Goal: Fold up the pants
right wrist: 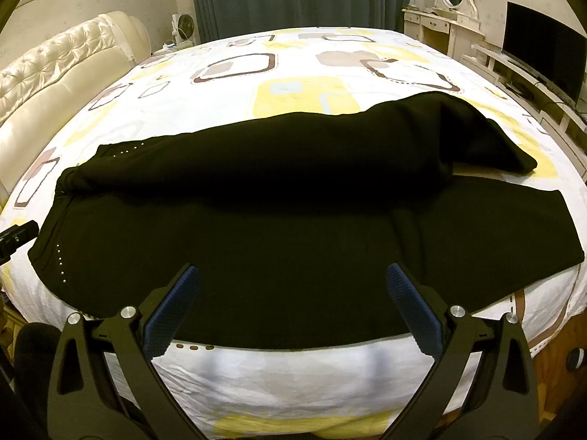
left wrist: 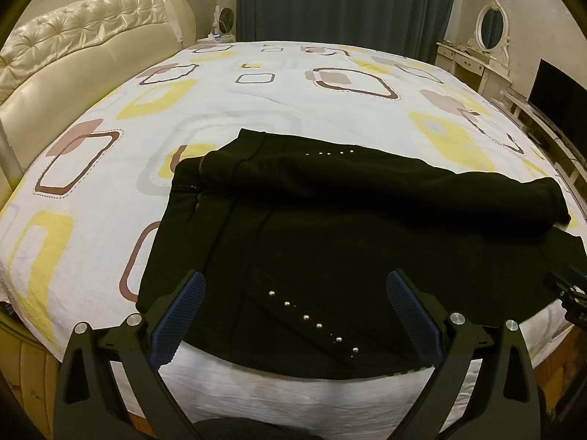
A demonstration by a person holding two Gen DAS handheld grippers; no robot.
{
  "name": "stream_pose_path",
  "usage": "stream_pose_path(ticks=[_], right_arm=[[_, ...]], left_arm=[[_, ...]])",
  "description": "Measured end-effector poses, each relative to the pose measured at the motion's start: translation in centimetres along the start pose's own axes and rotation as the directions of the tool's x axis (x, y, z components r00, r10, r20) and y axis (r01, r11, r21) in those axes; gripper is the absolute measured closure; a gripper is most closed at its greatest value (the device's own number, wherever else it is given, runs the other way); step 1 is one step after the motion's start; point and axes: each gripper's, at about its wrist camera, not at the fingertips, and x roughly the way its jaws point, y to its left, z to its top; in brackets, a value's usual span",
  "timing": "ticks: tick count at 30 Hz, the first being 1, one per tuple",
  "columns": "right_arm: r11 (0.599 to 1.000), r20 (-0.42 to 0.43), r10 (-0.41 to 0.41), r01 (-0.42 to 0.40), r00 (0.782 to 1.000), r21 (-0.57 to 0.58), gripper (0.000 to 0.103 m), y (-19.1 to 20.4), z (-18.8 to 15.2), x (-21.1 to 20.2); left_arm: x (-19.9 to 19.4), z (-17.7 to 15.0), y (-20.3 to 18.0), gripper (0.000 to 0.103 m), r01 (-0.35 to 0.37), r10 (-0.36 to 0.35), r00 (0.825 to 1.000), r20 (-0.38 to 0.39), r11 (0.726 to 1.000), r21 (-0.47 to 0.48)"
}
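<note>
Black pants with rows of small silver studs lie on the bed near its front edge, waist to the left and legs to the right; they also show in the right wrist view. The far leg lies loosely over the near one, its cuff bunched at the right. My left gripper is open and empty, just above the waist end near the front hem. My right gripper is open and empty, above the front edge of the pants at mid-leg. Each gripper's tip shows at the edge of the other's view.
The bed has a white sheet with yellow and brown squares. A cream tufted headboard is at the left. Dark curtains hang behind. A dressing table with a mirror and a TV stand at the right.
</note>
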Motion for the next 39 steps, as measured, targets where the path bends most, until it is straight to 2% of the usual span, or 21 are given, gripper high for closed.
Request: stream_pose_path(ticks=[39], right_arm=[[1.000,0.005,0.004,-0.004,1.000,0.004,0.002,-0.27,0.00,-0.35]], left_arm=[[-0.39,0.07,-0.43,0.004,0.018,-0.018,1.000,0.006,1.000,0.020]])
